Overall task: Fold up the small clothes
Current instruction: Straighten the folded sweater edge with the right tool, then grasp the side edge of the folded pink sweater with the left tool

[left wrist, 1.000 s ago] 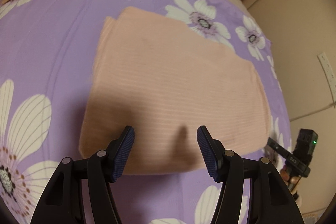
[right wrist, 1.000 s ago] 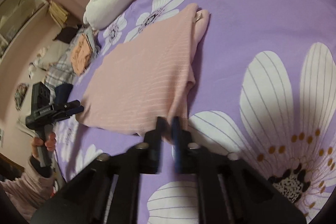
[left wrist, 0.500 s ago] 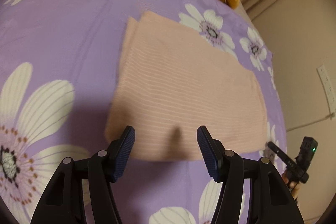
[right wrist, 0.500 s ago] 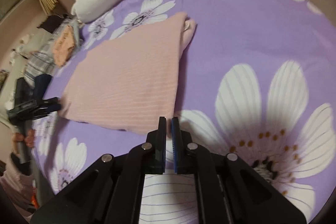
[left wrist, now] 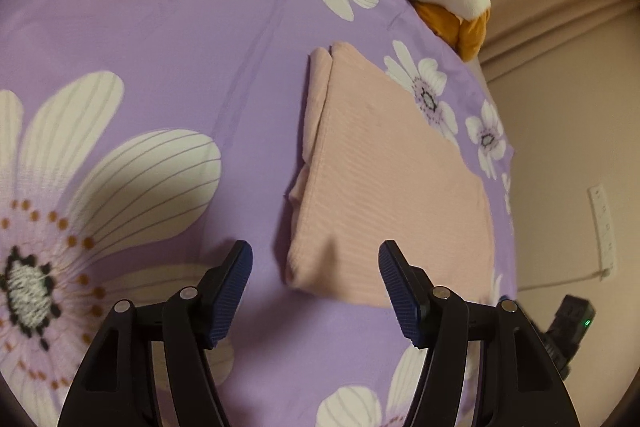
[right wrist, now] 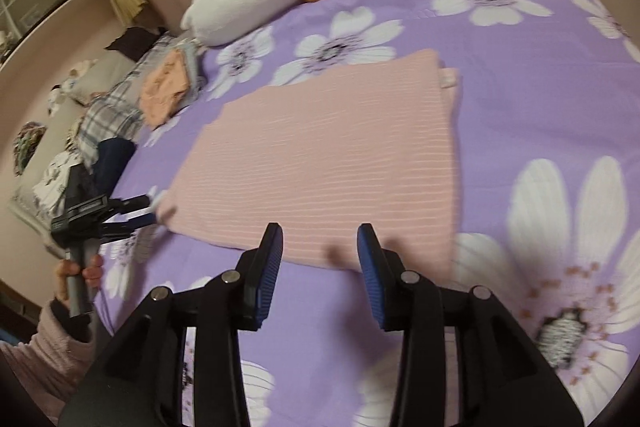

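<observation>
Left wrist: left claw (left wrist: 314,281) wide, jaws opening, nothing gripped; folded pink garment (left wrist: 392,183) flat on the purple floral bed sheet (left wrist: 160,67), just ahead.

Right wrist: right claw (right wrist: 320,259) half-wide, opening, empty; garment (right wrist: 332,159) just beyond its tips. No containers visible.

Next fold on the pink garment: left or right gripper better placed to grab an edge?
Probably left. The left gripper is open, its fingers framing the pink garment's near corner. The right gripper is only opening, over the mid-edge.
</observation>
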The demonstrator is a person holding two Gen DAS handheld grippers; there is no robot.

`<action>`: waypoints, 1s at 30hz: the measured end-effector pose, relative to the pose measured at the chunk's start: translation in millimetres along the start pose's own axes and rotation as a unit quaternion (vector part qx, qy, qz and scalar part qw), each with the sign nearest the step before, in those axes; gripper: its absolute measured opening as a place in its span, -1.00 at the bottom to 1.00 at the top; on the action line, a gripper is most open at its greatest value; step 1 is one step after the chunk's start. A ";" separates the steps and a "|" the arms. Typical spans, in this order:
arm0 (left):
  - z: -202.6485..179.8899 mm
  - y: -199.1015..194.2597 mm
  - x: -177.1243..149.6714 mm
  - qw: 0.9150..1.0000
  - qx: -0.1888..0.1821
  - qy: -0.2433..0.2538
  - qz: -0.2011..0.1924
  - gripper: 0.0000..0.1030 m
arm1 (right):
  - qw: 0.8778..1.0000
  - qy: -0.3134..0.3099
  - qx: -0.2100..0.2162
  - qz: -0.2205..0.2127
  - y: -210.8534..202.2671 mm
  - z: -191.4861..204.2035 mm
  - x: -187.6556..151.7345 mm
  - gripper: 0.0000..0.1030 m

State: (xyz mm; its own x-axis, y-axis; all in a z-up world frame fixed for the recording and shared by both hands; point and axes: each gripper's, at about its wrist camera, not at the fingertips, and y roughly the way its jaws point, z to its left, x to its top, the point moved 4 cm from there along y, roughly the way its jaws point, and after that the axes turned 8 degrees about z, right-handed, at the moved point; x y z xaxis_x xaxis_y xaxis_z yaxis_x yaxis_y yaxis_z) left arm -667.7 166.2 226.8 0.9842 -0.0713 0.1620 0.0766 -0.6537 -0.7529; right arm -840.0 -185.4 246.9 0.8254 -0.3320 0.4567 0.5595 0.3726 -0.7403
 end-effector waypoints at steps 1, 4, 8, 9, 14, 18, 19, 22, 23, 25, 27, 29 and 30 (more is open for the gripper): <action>1.1 2.9 2.8 1.000 -0.006 -0.005 0.001 0.24 | 1.000 -0.002 0.004 0.001 2.9 4.5 -0.3 -0.23; 2.8 13.4 11.6 1.000 -0.021 -0.013 0.003 0.24 | 1.000 -0.007 0.021 0.008 14.1 17.6 -0.2 -0.23; 0.0 23.0 23.9 0.999 -0.033 -0.008 -0.001 0.24 | 0.999 -0.014 0.033 0.016 26.9 29.5 1.0 -0.23; -1.0 25.2 27.1 0.999 -0.039 -0.005 0.000 0.24 | 0.999 -0.015 0.035 0.018 28.9 30.9 1.3 -0.23; -6.5 36.3 40.8 0.999 -0.052 0.008 0.008 0.24 | 0.999 -0.020 0.042 0.024 35.7 35.8 3.1 -0.23; -17.7 47.5 50.1 0.998 -0.056 0.031 0.020 0.24 | 0.998 -0.022 0.044 0.027 41.3 36.7 6.8 -0.23; -20.3 50.5 52.2 0.997 -0.059 0.035 0.024 0.24 | 0.998 -0.022 0.045 0.028 42.7 37.3 7.2 -0.23; -27.7 59.0 58.7 0.996 -0.061 0.047 0.033 0.24 | 0.998 -0.024 0.048 0.032 47.7 37.8 9.3 -0.23; -30.3 61.7 60.5 0.996 -0.061 0.052 0.037 0.24 | 0.998 -0.025 0.048 0.032 50.3 38.8 10.4 -0.23; -35.3 66.4 63.9 0.996 -0.058 0.059 0.042 0.24 | 0.998 -0.026 0.049 0.036 55.3 39.5 13.5 -0.23; -39.9 69.3 65.5 0.995 -0.051 0.070 0.044 0.24 | 0.998 -0.029 0.048 0.039 61.3 41.6 18.1 -0.23; -43.2 70.4 66.1 0.995 -0.044 0.079 0.045 0.24 | 0.998 -0.032 0.044 0.041 68.3 44.4 24.7 -0.23; -44.5 70.5 66.1 0.995 -0.040 0.082 0.045 0.24 | 0.998 -0.035 0.042 0.043 72.8 45.8 29.4 -0.23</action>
State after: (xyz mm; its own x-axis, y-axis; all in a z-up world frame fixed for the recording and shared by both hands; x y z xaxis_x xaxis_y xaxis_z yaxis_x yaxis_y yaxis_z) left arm -604.4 81.8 212.8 0.9465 -0.2501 0.2041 -0.0295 -0.6965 -0.7169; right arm -771.6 -128.4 229.1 0.8717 -0.2366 0.4290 0.4892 0.4684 -0.7357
